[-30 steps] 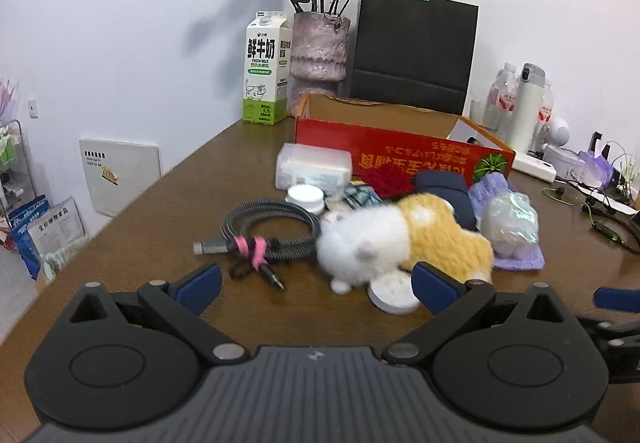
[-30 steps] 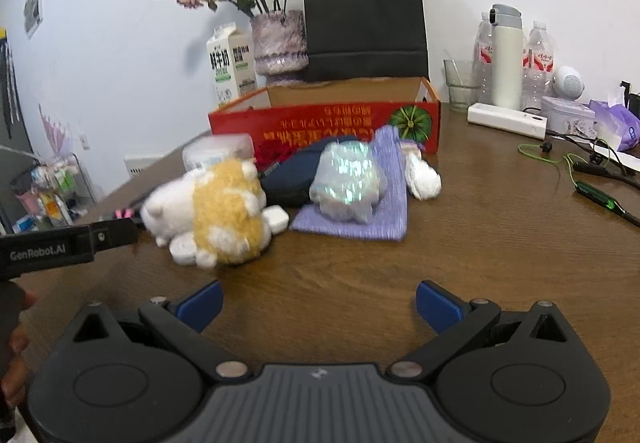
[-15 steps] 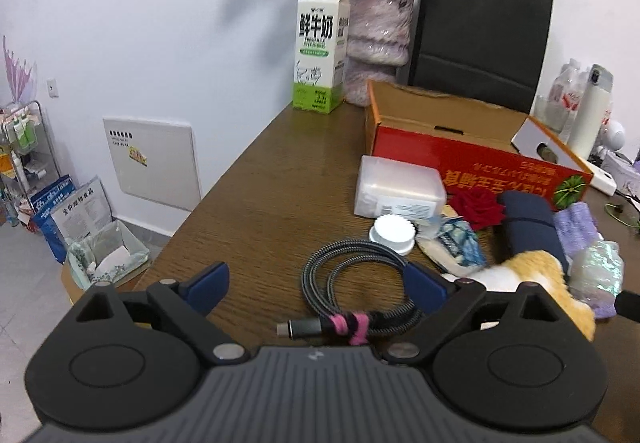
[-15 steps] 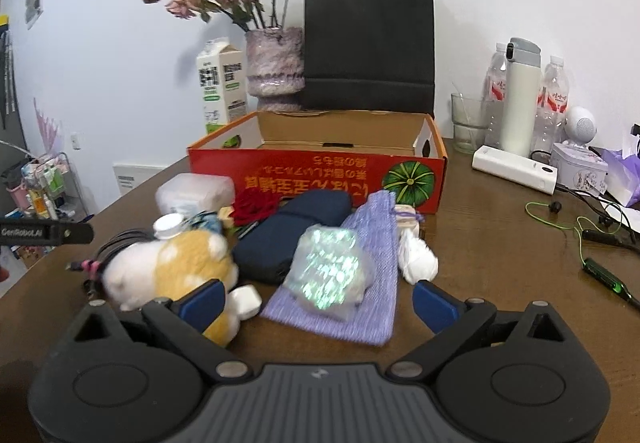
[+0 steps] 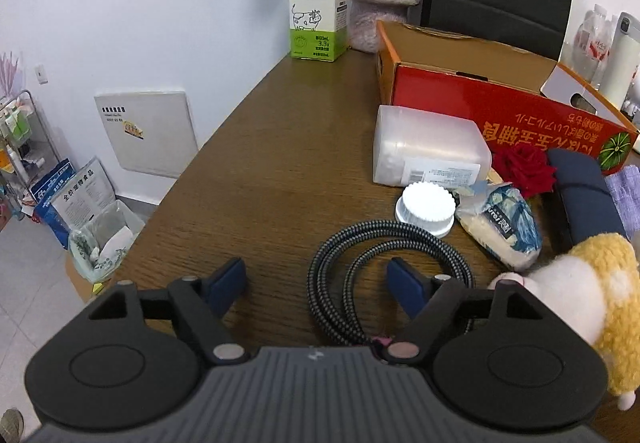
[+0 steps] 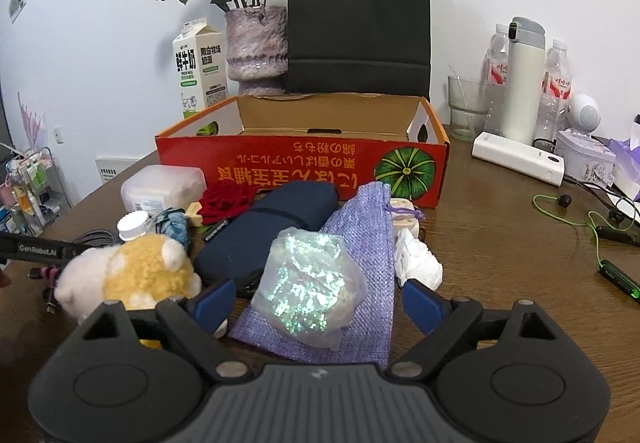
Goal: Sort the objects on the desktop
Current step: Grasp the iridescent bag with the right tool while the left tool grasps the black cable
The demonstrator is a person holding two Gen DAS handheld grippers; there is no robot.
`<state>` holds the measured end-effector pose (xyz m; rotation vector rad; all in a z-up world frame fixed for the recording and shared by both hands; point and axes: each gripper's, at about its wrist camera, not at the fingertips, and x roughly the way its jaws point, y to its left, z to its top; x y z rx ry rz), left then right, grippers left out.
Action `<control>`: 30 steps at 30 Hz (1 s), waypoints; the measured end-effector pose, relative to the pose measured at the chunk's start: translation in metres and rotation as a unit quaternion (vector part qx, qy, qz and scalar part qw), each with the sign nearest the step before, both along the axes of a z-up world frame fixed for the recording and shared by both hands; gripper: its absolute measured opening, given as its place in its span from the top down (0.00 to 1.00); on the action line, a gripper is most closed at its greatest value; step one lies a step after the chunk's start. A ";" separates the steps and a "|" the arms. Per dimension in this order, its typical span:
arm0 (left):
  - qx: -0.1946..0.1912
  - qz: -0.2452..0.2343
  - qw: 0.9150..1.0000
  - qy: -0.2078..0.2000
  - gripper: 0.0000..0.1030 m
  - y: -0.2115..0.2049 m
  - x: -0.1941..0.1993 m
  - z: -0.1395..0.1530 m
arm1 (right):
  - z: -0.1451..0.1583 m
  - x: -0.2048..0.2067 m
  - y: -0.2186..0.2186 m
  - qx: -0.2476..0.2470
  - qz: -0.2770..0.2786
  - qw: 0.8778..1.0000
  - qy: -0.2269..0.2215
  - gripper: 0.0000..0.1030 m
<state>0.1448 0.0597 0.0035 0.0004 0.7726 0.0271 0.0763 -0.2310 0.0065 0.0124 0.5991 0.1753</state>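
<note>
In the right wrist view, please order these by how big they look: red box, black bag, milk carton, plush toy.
1. red box
2. black bag, close to the box in area and farther away, so unsure
3. plush toy, nearest the camera, which enlarges it
4. milk carton

The left wrist view is taken from low over the table's [image 5: 280, 171] left edge and is pointed down at the coiled cable [image 5: 384, 263], very near. The right wrist view is aimed flatter and farther. The red box [image 6: 300, 171], plush toy [image 6: 132, 271] and milk carton [image 6: 200, 71] are shared.
</note>
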 end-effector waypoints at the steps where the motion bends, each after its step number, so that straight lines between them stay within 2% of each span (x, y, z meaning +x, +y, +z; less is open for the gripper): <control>1: 0.001 -0.002 1.000 -0.001 0.26 -0.001 0.000 0.000 | 0.000 0.000 0.001 -0.001 0.002 1.000 -0.002 0.16; 7: 0.001 -0.023 1.000 -0.001 0.49 -0.008 -0.001 0.004 | 0.003 -0.001 0.005 -0.015 0.004 1.000 -0.016 0.16; 9: 0.001 -0.028 1.000 0.003 0.52 -0.011 0.000 0.005 | 0.004 -0.002 0.006 -0.016 0.007 1.000 -0.017 0.21; 10: 0.001 -0.029 1.000 0.005 0.55 -0.012 0.001 0.006 | 0.004 -0.002 0.007 -0.019 0.009 1.000 -0.016 0.30; 11: 0.001 -0.031 0.999 0.007 0.58 -0.012 0.001 0.006 | 0.003 -0.001 0.008 -0.024 0.011 1.000 -0.013 0.44; 13: 0.004 -0.030 0.999 0.011 0.74 -0.013 0.000 0.008 | 0.001 0.000 0.010 -0.032 0.014 0.999 -0.002 0.60; 16: -0.036 -0.042 0.998 0.005 0.78 -0.009 -0.006 0.010 | 0.003 -0.004 0.005 -0.010 0.024 1.000 -0.007 0.62; 20: -0.057 -0.035 0.998 -0.023 0.80 -0.003 -0.018 0.017 | 0.010 -0.010 -0.002 0.006 0.021 0.999 -0.025 0.62; 21: -0.060 -0.034 0.997 -0.031 0.86 -0.003 -0.021 0.019 | 0.010 -0.011 -0.003 0.009 0.021 0.999 -0.028 0.62; 24: -0.064 -0.033 0.996 -0.051 0.89 -0.002 -0.027 0.027 | 0.012 -0.012 -0.005 0.015 0.023 0.999 -0.031 0.62; 30: -0.038 -0.050 0.993 -0.101 0.90 -0.012 -0.042 0.042 | 0.016 -0.015 -0.008 0.024 0.022 0.999 -0.042 0.62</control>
